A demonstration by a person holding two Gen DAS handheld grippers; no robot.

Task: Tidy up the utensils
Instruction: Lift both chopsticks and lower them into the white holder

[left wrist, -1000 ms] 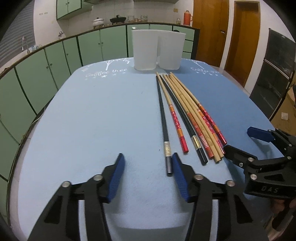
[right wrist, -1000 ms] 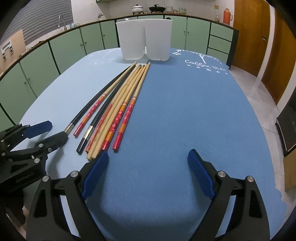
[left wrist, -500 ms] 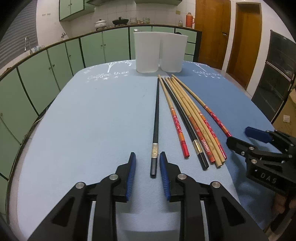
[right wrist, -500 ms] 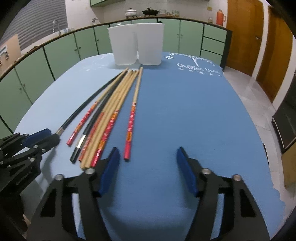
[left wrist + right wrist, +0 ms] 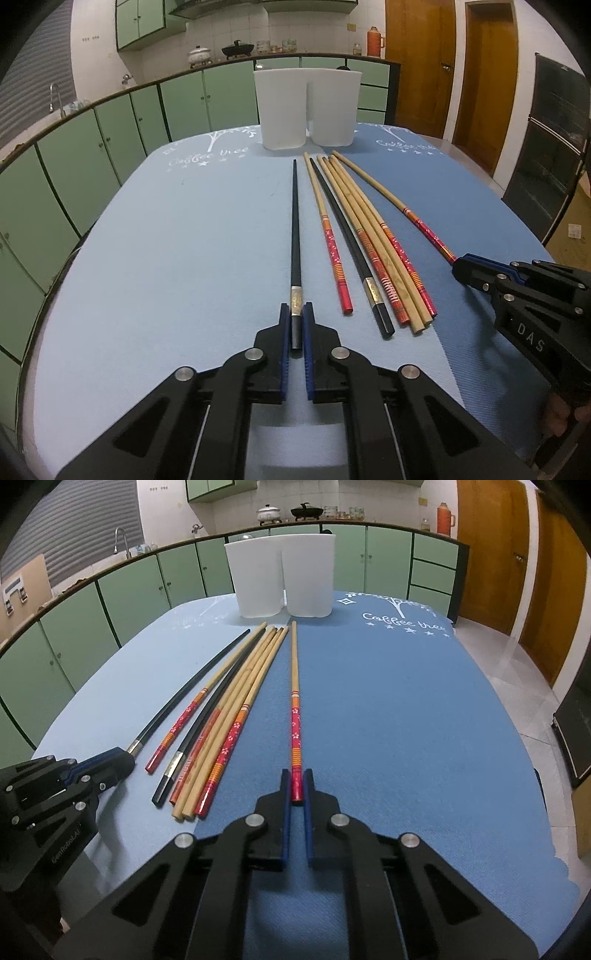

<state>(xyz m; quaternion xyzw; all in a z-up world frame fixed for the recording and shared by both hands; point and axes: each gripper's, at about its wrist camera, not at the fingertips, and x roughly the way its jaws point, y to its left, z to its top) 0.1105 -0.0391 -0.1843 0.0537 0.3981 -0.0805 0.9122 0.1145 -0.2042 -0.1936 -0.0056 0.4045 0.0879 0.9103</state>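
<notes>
Several chopsticks lie on a blue tablecloth in front of a white two-compartment holder, also seen in the right wrist view. My left gripper is shut on the thick end of a black chopstick, set apart to the left of the bundle. My right gripper is shut on the red end of a bamboo chopstick, set apart to the right of the bundle. Both held chopsticks point at the holder.
The table's left edge and right edge drop to the floor. Green cabinets curve behind the table. The other gripper shows in each view: the right one and the left one.
Both grippers have closed from wide open onto a chopstick each. The black chopstick and the red-ended bamboo one have been drawn sideways out of the bundle.
</notes>
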